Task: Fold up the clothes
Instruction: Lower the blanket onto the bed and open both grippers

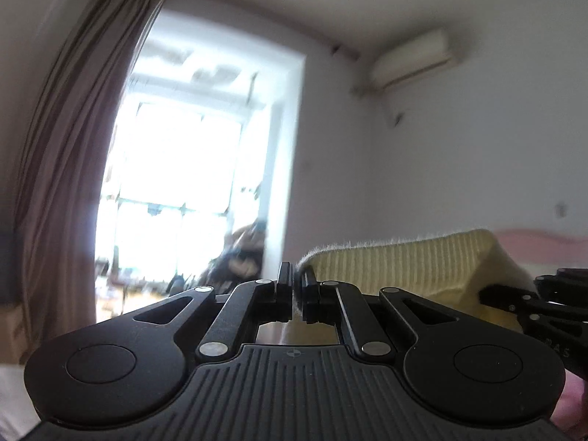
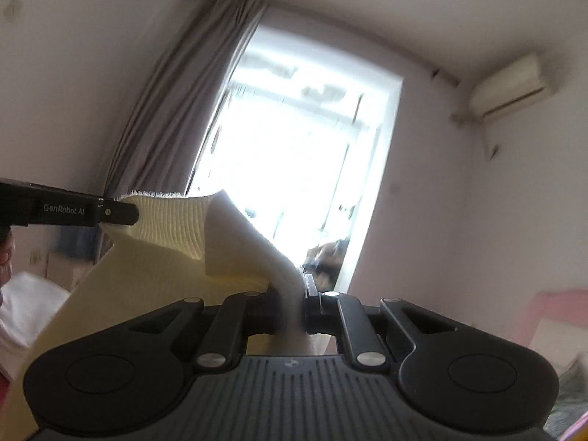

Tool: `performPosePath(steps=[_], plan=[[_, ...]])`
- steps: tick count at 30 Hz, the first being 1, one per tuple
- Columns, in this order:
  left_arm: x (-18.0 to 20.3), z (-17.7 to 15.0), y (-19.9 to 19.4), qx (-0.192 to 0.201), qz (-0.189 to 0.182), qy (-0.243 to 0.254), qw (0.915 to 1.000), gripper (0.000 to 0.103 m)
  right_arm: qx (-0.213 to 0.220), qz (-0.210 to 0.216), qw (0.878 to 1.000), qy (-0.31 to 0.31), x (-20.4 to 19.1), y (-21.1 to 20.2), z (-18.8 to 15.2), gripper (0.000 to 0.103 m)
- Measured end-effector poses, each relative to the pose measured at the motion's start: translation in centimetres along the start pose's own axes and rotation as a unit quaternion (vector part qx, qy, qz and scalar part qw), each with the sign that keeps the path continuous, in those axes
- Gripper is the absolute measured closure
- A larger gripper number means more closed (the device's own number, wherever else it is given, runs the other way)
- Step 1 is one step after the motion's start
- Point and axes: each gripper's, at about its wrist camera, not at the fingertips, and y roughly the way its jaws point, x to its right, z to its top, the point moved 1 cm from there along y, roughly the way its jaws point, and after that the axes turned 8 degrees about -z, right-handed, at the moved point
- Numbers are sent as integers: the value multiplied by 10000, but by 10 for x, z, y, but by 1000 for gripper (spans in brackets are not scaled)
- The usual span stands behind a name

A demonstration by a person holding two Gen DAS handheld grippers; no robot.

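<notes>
The left gripper points level into the room, and its jaws are pressed together on a thin edge of the yellow garment. From this pinch the ribbed hem with its fuzzy border runs to the right of the gripper, up to the right gripper, which comes into the left wrist view from the right edge. The cloth is stretched between the two grippers and hangs in the air, below the level of the jaws on both sides.

The right gripper also points level. Its jaws are nearly closed and pinch a thicker fold of the garment, which rises from between the fingers and spreads to the left of this gripper. At the far left of the right wrist view the left gripper holds the other end of the ribbed hem, seen from the side. A part of the hand that carries it shows at the left edge.

Ahead of both grippers there is a bright window with a brown curtain on its left side. An air conditioner sits high on the wall to the right of the window. To the lower right of the right gripper a pink surface is seen, blurred. White cloth lies low on the left, behind the garment.
</notes>
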Motion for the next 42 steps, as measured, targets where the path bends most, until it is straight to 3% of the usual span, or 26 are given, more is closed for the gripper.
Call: performPosePath(steps=[9,12,14,15,16,18,19,20,21,23,28,31,35,38,40,42], plan=[[-86,-71,111,-687,659,144,9954,98,-963,283,9949,-12,-62,172,-83,91],[-106,-114,137,-1331,806,220,9876,96,-1611,437,9860,55,-81,226,-133,91],[-119,-157,146,-1944,845,163,9771,87,-2259,597,9723,75,-92,260,-177,90],[-124,-180,145,-2291,854,111,9696,69,-2656,698,9615,91,-98,277,-201,87],[-129,-205,146,-2682,867,47,9595,61,-3159,832,9451,99,-107,292,-229,84],[-138,-244,149,-3316,892,-83,9392,61,-4023,1063,9093,57,-125,305,-280,64],[-142,-258,148,-3586,904,-156,9290,61,-4260,1089,8981,-25,-134,302,-299,61],[-144,-267,146,-3790,910,-213,9207,60,-4302,1075,8962,-124,-136,301,-308,53],[-146,-267,146,-3869,921,-231,9172,58,-4189,1036,9020,-146,-133,297,-308,44],[-150,-260,147,-3900,967,-205,9155,58,-4170,1052,9028,7,-118,296,-302,37],[-142,-215,136,-3604,973,-306,9272,52,-3871,1036,9088,1163,-51,255,-270,29],[-132,-192,122,-3355,883,-375,9371,47,-3768,969,8991,2006,3,221,-247,24],[-117,-169,94,-3234,650,-510,9427,45,-4047,845,8616,2946,65,172,-255,23],[-99,-157,69,-3247,421,-625,9428,44,-4402,830,8250,3446,94,130,-264,22],[-84,-152,53,-3342,183,-692,9398,43,-4669,922,8007,3638,101,104,-273,22],[-65,-151,36,-3514,-109,-702,9335,43,-4846,1012,7894,3631,101,79,-280,22]])
